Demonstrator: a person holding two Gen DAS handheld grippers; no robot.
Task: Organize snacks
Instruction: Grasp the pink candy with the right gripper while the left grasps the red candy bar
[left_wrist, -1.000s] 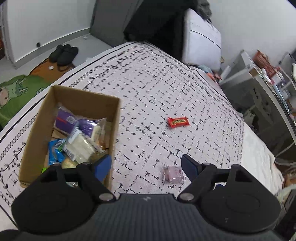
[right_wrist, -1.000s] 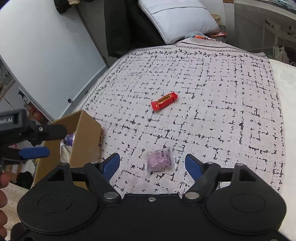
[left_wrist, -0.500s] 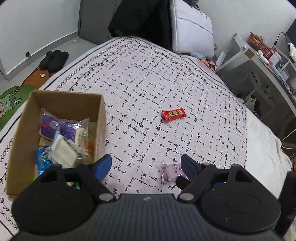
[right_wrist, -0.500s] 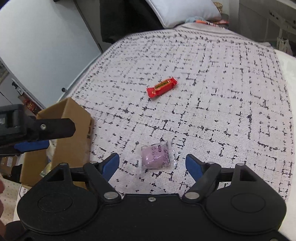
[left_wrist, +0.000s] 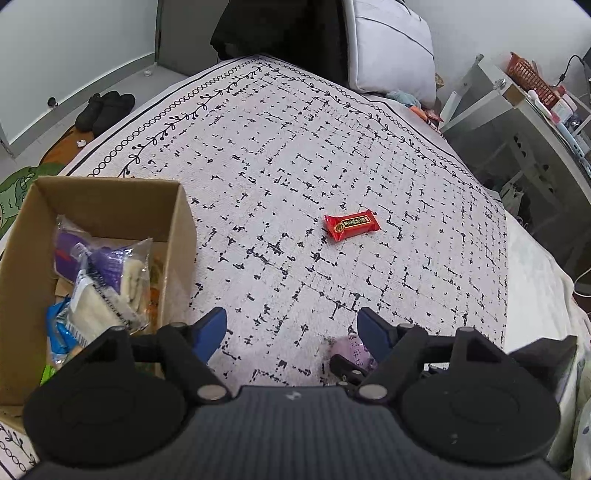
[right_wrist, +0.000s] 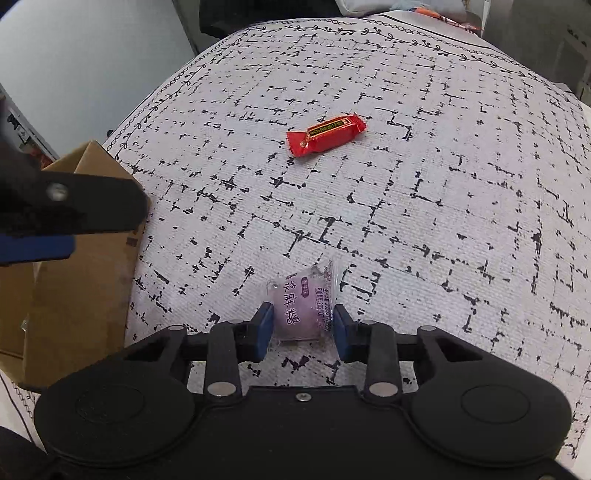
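Right wrist view: right gripper (right_wrist: 302, 325) low over the bed (right_wrist: 424, 192), jaws drawn in on both sides of a small purple snack packet (right_wrist: 300, 308), blue pads touching its wrapper left & right; packet lies on the bedspread, can't tell if lifted at all. Red candy bar (right_wrist: 326, 134) lies further up the bedspread, well apart from the packet, tilted w/ its right end higher. Cardboard box (right_wrist: 85, 236) at left edge of that view, w/ the left gripper's black arm & blue pad partly in front of it. Left wrist view: left gripper (left_wrist: 291, 330) hovers over the bed, jaws spread wide, nothing between them. Same purple packet peeks out just beside its right fingertip, mostly hidden. Box sits at left on the bed, open top, holding several packets: purple ones, a pale wafer-type pack, a blue one. Red bar lies mid-bed, right of the box, apart from it. Pillow (left_wrist: 391, 48) at the far end; black slippers (left_wrist: 105, 110) on the floor to the left.
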